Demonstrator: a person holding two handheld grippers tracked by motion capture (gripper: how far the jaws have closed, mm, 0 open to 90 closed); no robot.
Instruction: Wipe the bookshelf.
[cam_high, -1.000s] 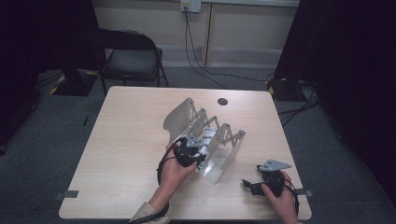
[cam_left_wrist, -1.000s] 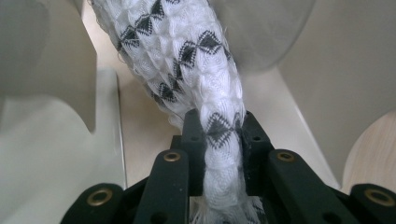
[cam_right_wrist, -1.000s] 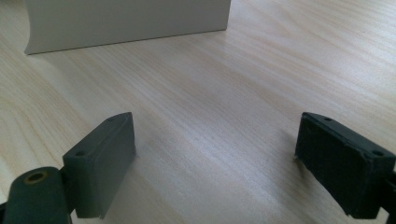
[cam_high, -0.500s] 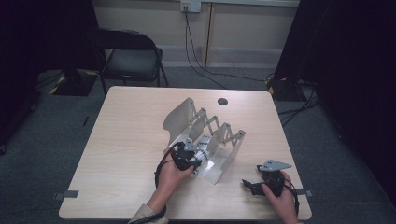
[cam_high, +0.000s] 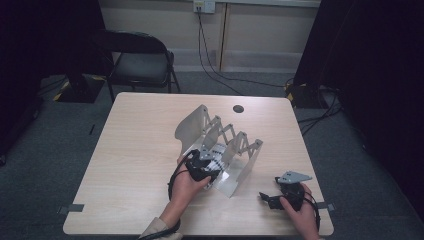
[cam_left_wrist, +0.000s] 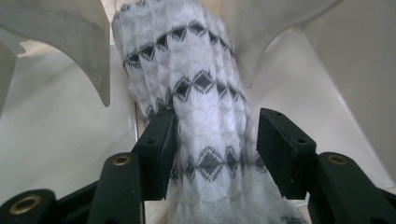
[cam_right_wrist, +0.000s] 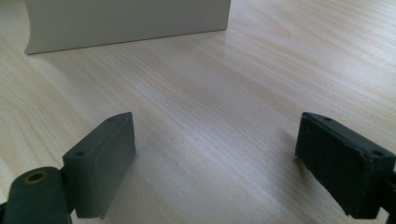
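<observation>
Grey carpet, a black folding chair (cam_high: 137, 57) and trailing wall cables surround the pale wooden table (cam_high: 130, 165), on which a grey metal accordion-style rack with curved dividers (cam_high: 220, 145) stands near the middle. At the rack's near end the left gripper (cam_high: 207, 167) reaches in between two dividers, where a white knitted cloth with rows of black diamond shapes (cam_left_wrist: 201, 93) is tucked, running up between the curved plates. Its jaws have just been opening: the cloth lies between them, one pad brushing the fabric and the other standing clear, so nothing is gripped now. The right gripper (cam_high: 272, 200) rests low by the table's near right edge, well apart from the rack, its jaws spread wide over bare wood.

The likely risk is in backing the left gripper out: the soft knit could snag on the touching pad and be dragged from its slot, or slump toward the near end. A sideways nudge against a divider might also shift the light rack.
</observation>
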